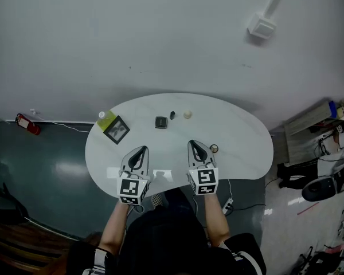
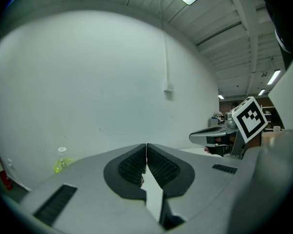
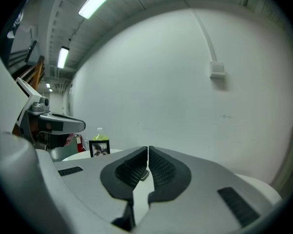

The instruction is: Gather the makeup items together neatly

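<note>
Your makeup items lie scattered on the white bench [image 1: 246, 148]. A square black compact [image 1: 161, 122], a small dark piece [image 1: 172, 115] just right of it, and a pale round piece [image 1: 187, 114] a little further right form a loose row on the far half, none of them touching. A fourth, ring-like round item [image 1: 214, 149] sits apart from that row, nearer to you and just beside your right gripper [image 1: 192, 144].

That gripper's jaws are pressed together with nothing pinched between the pads. Your left gripper [image 1: 141, 149] is the same: jaws closed tight and empty. The two grippers sit side by side over the near half of the bench, both pointing toward the row, with the compact roughly between their lines.

Left of the compact, a framed picture [image 1: 116, 129] stands near the bench's left edge, with a yellow-green bottle [image 1: 105, 118] just behind it. On the floor further left, a red extinguisher [image 1: 27, 124] lies against the wall [image 1: 160, 33].
</note>
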`<action>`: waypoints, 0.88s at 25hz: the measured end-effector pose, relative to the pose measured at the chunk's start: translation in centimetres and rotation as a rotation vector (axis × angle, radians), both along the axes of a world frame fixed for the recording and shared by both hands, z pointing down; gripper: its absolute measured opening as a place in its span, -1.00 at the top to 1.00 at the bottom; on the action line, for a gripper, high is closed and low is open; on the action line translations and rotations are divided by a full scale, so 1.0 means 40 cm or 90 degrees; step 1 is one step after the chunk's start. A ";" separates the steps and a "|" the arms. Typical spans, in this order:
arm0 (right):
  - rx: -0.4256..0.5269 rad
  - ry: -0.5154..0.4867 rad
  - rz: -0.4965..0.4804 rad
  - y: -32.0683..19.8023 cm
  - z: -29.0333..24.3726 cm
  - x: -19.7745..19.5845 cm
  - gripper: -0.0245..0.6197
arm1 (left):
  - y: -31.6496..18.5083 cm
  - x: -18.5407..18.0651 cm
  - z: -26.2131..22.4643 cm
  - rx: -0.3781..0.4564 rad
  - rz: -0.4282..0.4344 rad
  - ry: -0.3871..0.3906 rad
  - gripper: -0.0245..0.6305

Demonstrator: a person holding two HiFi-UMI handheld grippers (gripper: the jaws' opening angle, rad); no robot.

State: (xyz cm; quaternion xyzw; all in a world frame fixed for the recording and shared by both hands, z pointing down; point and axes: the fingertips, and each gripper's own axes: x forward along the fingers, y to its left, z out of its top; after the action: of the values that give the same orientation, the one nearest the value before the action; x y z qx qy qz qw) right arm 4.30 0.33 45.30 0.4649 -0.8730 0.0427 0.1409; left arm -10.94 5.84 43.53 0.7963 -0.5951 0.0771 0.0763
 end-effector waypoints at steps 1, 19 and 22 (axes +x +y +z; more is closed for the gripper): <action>-0.002 0.002 -0.004 -0.017 0.003 -0.010 0.81 | -0.011 -0.012 0.004 -0.002 -0.007 0.001 0.86; -0.123 0.029 -0.097 -0.345 0.256 -0.112 0.81 | -0.251 -0.067 0.219 -0.135 -0.105 0.026 0.86; -0.145 0.038 -0.108 -0.378 0.307 -0.116 0.81 | -0.277 -0.076 0.257 -0.157 -0.119 0.029 0.86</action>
State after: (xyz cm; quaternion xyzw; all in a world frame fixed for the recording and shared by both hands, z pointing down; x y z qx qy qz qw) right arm -0.34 -14.78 57.58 0.3717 -0.8941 0.1155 0.2216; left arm -13.97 -5.25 53.83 0.7236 -0.6507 0.1240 0.1941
